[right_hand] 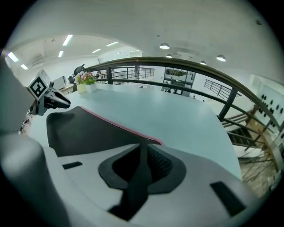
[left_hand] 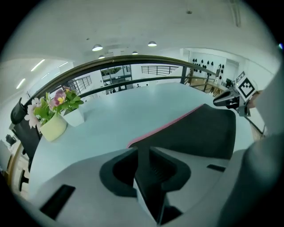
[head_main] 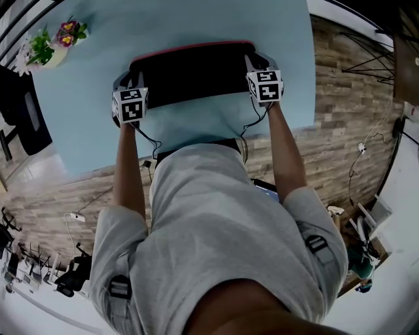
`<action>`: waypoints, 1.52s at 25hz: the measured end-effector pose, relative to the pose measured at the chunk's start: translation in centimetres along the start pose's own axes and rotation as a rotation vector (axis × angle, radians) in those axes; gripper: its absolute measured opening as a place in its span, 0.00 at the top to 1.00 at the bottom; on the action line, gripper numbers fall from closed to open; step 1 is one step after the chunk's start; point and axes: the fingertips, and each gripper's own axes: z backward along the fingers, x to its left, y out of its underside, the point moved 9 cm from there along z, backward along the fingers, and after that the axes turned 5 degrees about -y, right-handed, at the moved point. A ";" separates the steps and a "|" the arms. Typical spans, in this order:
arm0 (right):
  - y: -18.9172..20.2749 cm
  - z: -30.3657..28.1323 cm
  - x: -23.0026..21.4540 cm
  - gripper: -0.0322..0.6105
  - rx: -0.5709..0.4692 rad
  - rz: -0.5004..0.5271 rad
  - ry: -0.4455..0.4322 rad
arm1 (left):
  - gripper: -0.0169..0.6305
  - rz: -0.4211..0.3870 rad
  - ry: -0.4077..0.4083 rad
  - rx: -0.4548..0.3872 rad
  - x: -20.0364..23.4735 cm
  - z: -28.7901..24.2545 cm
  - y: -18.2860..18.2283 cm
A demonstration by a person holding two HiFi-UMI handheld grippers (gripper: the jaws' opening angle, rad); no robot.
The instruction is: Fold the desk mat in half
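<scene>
At the far left of the head view we see a flower pot [head_main: 51, 51] with pink blooms near the corner of the pale blue bench [head_main: 196, 19]. A dark chair [head_main: 23, 111] stands off that edge. Moving right, the left claw [head_main: 124, 84] reaches over the bench from the person's bare forearm [head_main: 127, 176]. In its own view the left claw [left_hand: 143, 153] stands narrow, its pads pinching one corner of the desk mat [left_hand: 199, 131], with the pot [left_hand: 53, 122] well apart at the left on the bench [left_hand: 133, 104]. The desk mat [head_main: 193, 72] stretches across the middle of the bench between the two claws, black face toward us and a thin red edge along its far side. It is raised at the gripped corners; we cannot tell whether its far edge touches the bench. At its right corner sits the right claw [head_main: 257, 65]. In its own view the right claw [right_hand: 143, 153] is likewise narrow and clamped on the mat's corner, the black sheet [right_hand: 88, 128] running off to the left toward the other claw. The bench [right_hand: 186, 115] spreads beyond, and a dark railing [right_hand: 195, 71] curves behind it. At the right of the head view lies the brick-patterned floor [head_main: 340, 118].
</scene>
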 end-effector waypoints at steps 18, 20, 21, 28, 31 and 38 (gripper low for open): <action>1.4 4.5 11.5 0.94 -0.119 -0.073 -0.005 | 0.95 0.228 0.162 -0.157 -4.8 6.1 3.9; 1.4 5.2 13.0 0.94 -0.137 -0.086 -0.022 | 0.95 0.225 0.185 -0.175 -5.7 7.1 3.9; 1.3 5.5 13.6 0.94 -0.149 -0.093 -0.030 | 0.95 0.223 0.196 -0.185 -6.1 7.5 3.8; -1.1 8.2 16.6 0.94 -0.254 -0.063 -0.067 | 0.95 0.276 0.242 -0.271 -8.0 10.7 2.5; -2.5 10.5 16.2 0.94 -0.317 -0.058 -0.071 | 0.95 0.290 0.246 -0.318 -8.8 12.5 0.8; -7.4 15.4 13.8 0.94 -0.501 -0.028 -0.063 | 0.95 0.321 0.233 -0.489 -9.7 16.7 -4.4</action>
